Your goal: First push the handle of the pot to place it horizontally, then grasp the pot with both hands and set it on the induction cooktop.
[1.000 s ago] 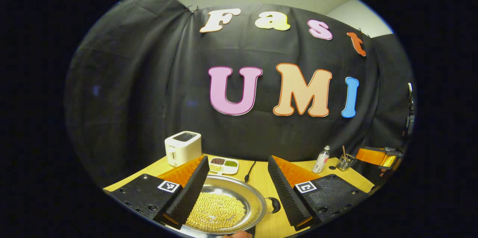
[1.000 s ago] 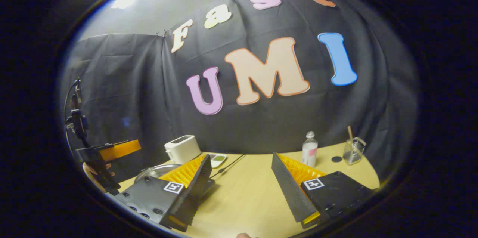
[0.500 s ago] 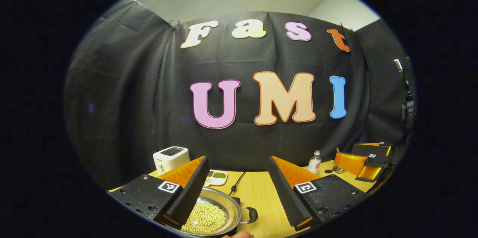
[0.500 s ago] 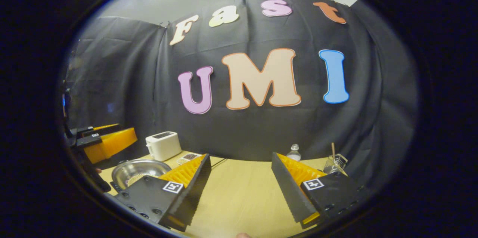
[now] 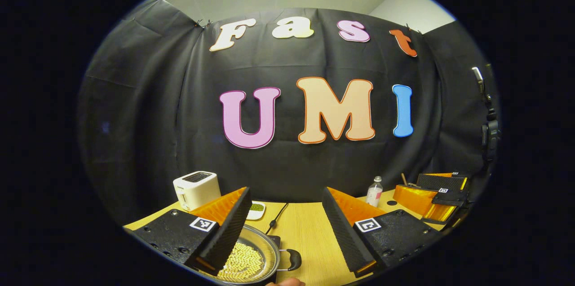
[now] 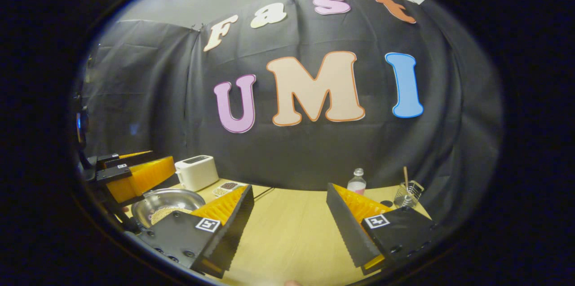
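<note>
A steel pot point(image 5: 265, 254) holding yellow beans sits low between my left gripper's fingers, partly hidden behind the left finger. Its black handle point(image 5: 294, 260) points right. A black edge point(image 5: 274, 240) with a cable shows just behind the pot; I cannot tell if it is the cooktop. My left gripper point(image 5: 285, 200) is open and above the pot, touching nothing. In the right gripper view the pot point(image 6: 167, 201) lies at the far left, with the left gripper point(image 6: 134, 176) beside it. My right gripper point(image 6: 289, 198) is open over bare table; it also appears as the right gripper point(image 5: 433, 194).
A white toaster point(image 5: 196, 188) and a small dish of beans point(image 5: 256, 209) stand behind the pot. A bottle point(image 6: 357, 181) and a wire cup with a stick point(image 6: 406, 192) sit at the back right of the wooden table point(image 6: 292, 232). A cable point(image 5: 279, 213) runs toward the wall.
The left gripper has drawn back, so the pot looks smaller and lower. The right gripper has turned left, bringing the pot and left gripper further into its view.
</note>
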`<state>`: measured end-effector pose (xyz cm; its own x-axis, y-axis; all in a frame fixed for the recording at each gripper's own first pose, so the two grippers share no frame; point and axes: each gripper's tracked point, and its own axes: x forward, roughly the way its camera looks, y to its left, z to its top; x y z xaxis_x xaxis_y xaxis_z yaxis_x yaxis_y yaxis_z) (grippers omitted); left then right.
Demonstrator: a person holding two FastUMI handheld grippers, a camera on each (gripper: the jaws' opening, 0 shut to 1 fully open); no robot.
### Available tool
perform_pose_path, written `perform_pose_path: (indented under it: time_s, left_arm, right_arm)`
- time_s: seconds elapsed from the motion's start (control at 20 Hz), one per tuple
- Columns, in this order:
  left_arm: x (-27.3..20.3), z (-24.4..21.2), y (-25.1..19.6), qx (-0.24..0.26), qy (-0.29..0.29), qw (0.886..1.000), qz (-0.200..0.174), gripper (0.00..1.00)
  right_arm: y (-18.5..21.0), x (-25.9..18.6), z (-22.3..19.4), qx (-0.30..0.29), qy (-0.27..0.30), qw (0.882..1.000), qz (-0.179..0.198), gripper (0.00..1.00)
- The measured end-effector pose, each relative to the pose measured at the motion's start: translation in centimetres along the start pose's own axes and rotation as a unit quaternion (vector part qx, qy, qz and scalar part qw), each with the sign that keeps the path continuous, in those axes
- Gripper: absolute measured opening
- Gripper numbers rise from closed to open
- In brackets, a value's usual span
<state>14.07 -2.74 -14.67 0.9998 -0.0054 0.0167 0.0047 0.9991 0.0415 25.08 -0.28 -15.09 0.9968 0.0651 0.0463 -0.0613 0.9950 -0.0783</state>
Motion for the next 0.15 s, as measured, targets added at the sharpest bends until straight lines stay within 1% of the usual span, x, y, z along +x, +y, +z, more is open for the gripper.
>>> perform_pose_path:
  time_s: [0.05,0.1,0.15]
  left_arm:
    - [0.09,-0.14,0.07,0.000,0.001,1.000,0.001,0.93]
    - [0.15,-0.35,0.03,-0.001,0.002,1.000,0.000,0.96]
    - [0.27,-0.56,-0.12,-0.003,0.003,1.000,-0.001,0.96]
  right_arm:
    - [0.05,0.02,-0.14,0.000,0.001,1.000,0.001,0.92]
    - [0.21,0.05,-0.23,0.000,0.003,1.000,0.004,0.92]
    - [0.31,0.00,-0.36,0.002,0.005,1.000,0.006,0.92]
